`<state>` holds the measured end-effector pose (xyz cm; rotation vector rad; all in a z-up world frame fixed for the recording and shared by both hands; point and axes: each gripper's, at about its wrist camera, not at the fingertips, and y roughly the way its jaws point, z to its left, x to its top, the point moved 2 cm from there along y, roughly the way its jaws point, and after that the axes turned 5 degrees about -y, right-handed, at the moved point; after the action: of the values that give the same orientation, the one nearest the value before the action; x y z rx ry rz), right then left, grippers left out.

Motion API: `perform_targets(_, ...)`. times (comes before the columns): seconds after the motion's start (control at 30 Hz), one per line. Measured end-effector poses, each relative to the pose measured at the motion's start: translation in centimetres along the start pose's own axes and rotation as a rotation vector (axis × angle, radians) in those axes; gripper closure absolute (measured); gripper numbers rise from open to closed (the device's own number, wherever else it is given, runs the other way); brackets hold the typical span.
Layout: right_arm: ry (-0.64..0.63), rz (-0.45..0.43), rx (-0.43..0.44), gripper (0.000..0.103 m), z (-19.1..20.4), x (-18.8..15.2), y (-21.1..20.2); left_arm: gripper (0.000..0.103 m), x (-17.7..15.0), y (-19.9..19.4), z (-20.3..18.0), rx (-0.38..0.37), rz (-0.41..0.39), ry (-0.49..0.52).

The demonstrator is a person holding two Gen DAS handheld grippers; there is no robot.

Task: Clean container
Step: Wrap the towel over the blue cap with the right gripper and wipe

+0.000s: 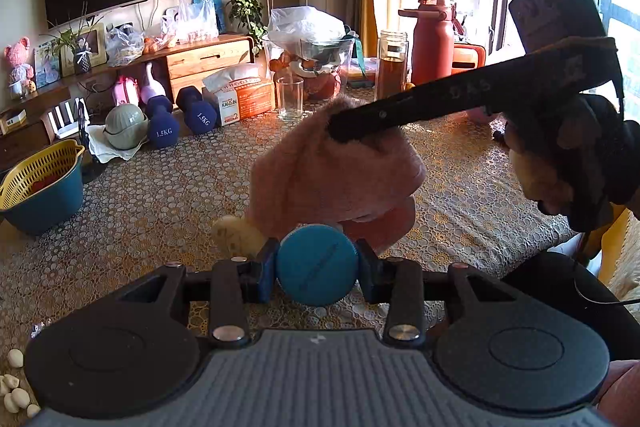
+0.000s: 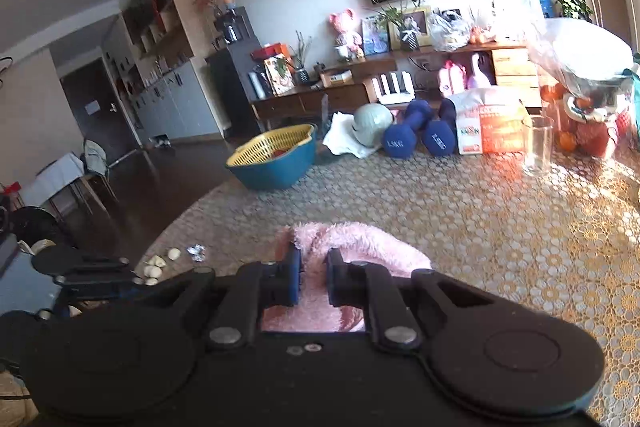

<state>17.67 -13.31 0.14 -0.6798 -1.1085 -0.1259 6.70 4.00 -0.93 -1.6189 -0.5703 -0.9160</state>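
Observation:
In the left wrist view my left gripper (image 1: 316, 265) is shut on a round blue container (image 1: 317, 263), whose flat grooved end faces the camera. A fluffy pink cloth (image 1: 336, 175) lies draped over the container's far side. My right gripper (image 1: 352, 129) comes in from the right, held by a gloved hand (image 1: 576, 163), with its fingertips buried in the cloth. In the right wrist view my right gripper (image 2: 314, 279) is shut on the pink cloth (image 2: 360, 247); the container is hidden under it. A pale beige lump (image 1: 236, 235) shows beside the cloth.
On the lace tablecloth (image 1: 152, 203) stand a blue basin with a yellow strainer (image 1: 40, 187), blue dumbbells (image 1: 162, 127), a tissue box (image 1: 244, 99), a clear glass (image 1: 290, 97), a tea bottle (image 1: 392, 63) and a red flask (image 1: 432, 43). Small pale pieces (image 2: 154, 269) lie at the table edge.

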Motion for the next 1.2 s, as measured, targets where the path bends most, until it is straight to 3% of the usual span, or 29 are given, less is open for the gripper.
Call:
perform_targets(0.2, -0.007, -0.008, 0.153, 0.092, 3.0, 0.8, -0.7, 0.064, 0.0, 0.0, 0.0, 0.001, 0.000, 0.004)
perform_targets(0.33, 0.008, 0.030, 0.196, 0.092, 3.8, 0.0, 0.4, 0.064, -0.1, -0.1, -0.1, 0.000, -0.004, 0.007)
perform_targets(0.63, 0.056, 0.079, 0.136, 0.092, 2.0, -1.3, 3.0, 0.064, 0.2, 0.0, -0.3, -0.005, -0.011, 0.013)
perform_targets(0.97, 0.104, 0.178, 0.017, 0.091, -2.1, -3.6, 6.7, 0.064, 0.4, 0.1, 0.0, -0.010, -0.015, -0.008)
perform_targets(1.2, 0.135, 0.216, -0.078, 0.091, -4.5, -5.8, 7.1, 0.064, 0.6, 0.3, -0.1, -0.010, -0.021, -0.011)
